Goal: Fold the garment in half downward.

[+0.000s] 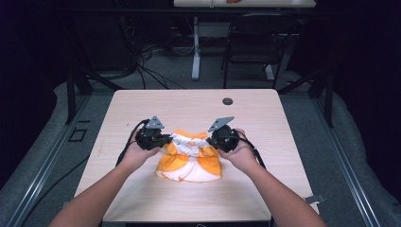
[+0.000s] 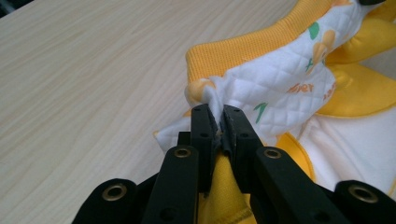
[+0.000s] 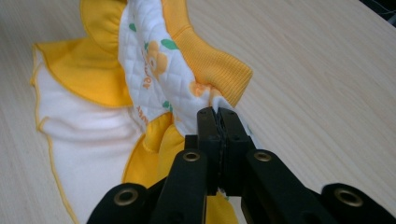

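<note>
Left black two-jaw gripper [image 2: 217, 122] is clamped on the quilted white edge of a small yellow-and-white fabric garment [image 1: 190, 161] lying near the middle of the pale wooden table [image 1: 142, 101]. At the garment's other side, the right gripper [image 3: 217, 122] pinches its white printed edge beside the yellow ribbed band.

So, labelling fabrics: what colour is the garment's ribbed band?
Yellow-orange ribbed band, clearest in the right gripper view.
</note>
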Motion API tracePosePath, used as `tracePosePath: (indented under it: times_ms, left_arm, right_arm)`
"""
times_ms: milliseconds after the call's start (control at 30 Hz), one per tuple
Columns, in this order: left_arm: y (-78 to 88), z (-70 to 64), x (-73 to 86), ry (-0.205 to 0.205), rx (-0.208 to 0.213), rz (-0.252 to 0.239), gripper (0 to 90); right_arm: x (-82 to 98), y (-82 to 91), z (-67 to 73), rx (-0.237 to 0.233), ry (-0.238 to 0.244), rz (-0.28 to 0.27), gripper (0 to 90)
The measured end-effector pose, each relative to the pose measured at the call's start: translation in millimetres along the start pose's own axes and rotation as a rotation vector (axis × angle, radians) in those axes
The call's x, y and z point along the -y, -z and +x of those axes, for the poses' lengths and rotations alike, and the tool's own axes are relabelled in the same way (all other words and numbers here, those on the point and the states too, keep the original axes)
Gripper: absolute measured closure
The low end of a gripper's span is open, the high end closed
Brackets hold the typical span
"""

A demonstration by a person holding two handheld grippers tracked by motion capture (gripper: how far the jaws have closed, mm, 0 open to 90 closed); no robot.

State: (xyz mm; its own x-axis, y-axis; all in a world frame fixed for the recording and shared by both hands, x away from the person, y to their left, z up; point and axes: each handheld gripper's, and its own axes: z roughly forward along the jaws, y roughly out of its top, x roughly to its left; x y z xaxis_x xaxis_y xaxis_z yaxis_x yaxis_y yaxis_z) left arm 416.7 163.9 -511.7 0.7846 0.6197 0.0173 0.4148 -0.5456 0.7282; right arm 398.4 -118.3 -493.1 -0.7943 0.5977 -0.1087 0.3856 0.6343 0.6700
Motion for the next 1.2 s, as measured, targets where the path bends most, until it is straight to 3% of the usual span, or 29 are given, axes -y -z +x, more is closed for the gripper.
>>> tracePosePath:
  times_ms: [1000, 1200]
  left_arm:
    - [-3.9, -30.8, 43.9, -0.013, 0.066, 0.012, 78.9]
    - [5.5, -30.8, 47.7, 0.023, 0.099, -0.006, 72.6]
  right_arm:
    - [50.8, -5.1, 36.0, -0.073, -0.025, -0.023, 86.7]
    - [54.5, 3.2, 35.8, -0.088, -0.057, -0.049, 79.5]
